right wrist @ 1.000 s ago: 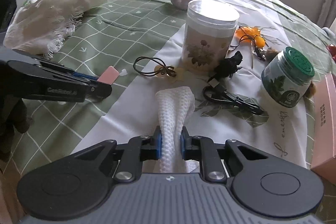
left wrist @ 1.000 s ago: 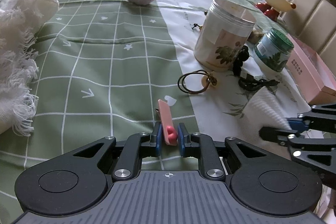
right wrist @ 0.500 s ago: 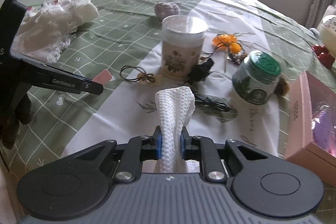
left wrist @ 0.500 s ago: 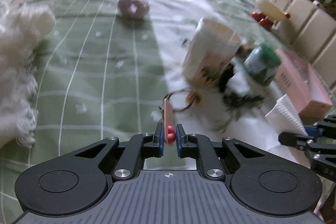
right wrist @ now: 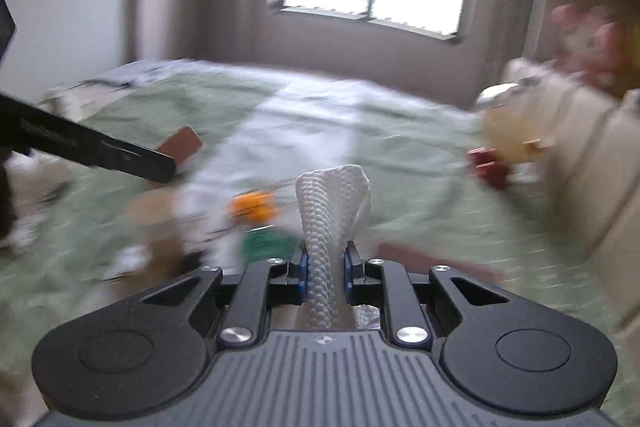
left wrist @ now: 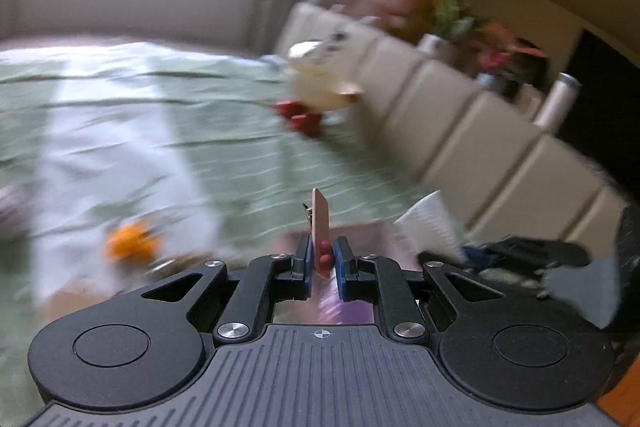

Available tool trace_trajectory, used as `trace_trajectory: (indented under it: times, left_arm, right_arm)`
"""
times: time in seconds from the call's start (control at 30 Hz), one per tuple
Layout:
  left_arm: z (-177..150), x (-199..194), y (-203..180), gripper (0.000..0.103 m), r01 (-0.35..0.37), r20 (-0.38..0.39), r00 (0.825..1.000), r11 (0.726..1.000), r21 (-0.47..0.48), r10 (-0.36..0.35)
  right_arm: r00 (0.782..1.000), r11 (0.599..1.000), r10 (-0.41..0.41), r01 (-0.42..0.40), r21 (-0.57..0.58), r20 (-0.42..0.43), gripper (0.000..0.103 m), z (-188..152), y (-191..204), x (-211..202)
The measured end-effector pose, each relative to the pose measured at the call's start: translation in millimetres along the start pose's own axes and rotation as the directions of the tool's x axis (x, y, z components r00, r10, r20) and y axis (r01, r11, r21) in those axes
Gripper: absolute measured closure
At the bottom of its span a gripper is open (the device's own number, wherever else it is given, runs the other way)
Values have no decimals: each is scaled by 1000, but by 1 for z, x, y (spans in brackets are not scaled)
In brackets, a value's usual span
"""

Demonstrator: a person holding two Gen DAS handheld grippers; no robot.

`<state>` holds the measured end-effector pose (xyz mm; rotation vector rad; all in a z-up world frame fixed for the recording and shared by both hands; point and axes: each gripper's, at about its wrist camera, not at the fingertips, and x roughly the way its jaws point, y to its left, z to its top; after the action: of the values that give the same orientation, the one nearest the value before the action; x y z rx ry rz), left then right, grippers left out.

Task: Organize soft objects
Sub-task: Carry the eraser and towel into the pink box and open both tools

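The left gripper (left wrist: 322,261) is closed to a narrow gap w/ its blue pads (left wrist: 306,261) pinching a pink hair clip (left wrist: 320,223), which stands upright betw. the fingers, clear of the green bedspread (left wrist: 248,151). The right gripper (right wrist: 325,269) is closed on a white knit cloth (right wrist: 330,211); cloth runs betw. the pads and sticks up ahead of them, raised off the bed. Background is motion-blurred; an orange item (right wrist: 252,207) lies on the bedspread below.
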<state>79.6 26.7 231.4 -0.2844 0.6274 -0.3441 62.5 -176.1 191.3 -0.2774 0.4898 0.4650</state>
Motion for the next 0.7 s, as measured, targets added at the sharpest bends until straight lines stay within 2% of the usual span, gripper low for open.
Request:
trace_trajectory:
  times: [0.07, 0.2, 0.3, 0.33, 0.37, 0.47, 0.53, 0.7]
  left_arm:
    - [14, 35, -18, 89, 37, -7, 999, 999, 8, -37]
    - [18, 111, -34, 88, 134, -80, 987, 989, -65, -139]
    - [1, 161, -36, 86, 136, -196, 968, 985, -109, -156]
    - [-5, 172, -35, 85, 121, -210, 967, 986, -115, -143]
    - [-14, 179, -31, 85, 101, -217, 968, 988, -116, -124]
    - [-31, 181, -15, 82, 67, -235, 967, 989, -128, -96]
    - [-35, 167, -6, 82, 48, -231, 970, 991, -121, -75]
    - [-43, 99, 24, 82, 5, -189, 982, 998, -59, -16]
  right_arm:
    - [999, 999, -38, 38, 29, -6, 87, -4, -31, 7]
    - [997, 992, -70, 73, 103, -37, 87, -27, -82, 28]
    - [998, 981, -10, 23, 194, -67, 85, -51, -111, 50]
    - [996, 975, 1, 19, 221, -89, 77, -61, -117, 59]
    - [994, 972, 5, 22, 234, -112, 65, -68, -118, 64]
    - [991, 969, 13, 21, 248, -135, 53, -90, -113, 74]
    - [989, 970, 32, 3, 242, -143, 52, -100, -105, 76]
    - [978, 967, 73, -22, 253, -193, 51, -107, -87, 80]
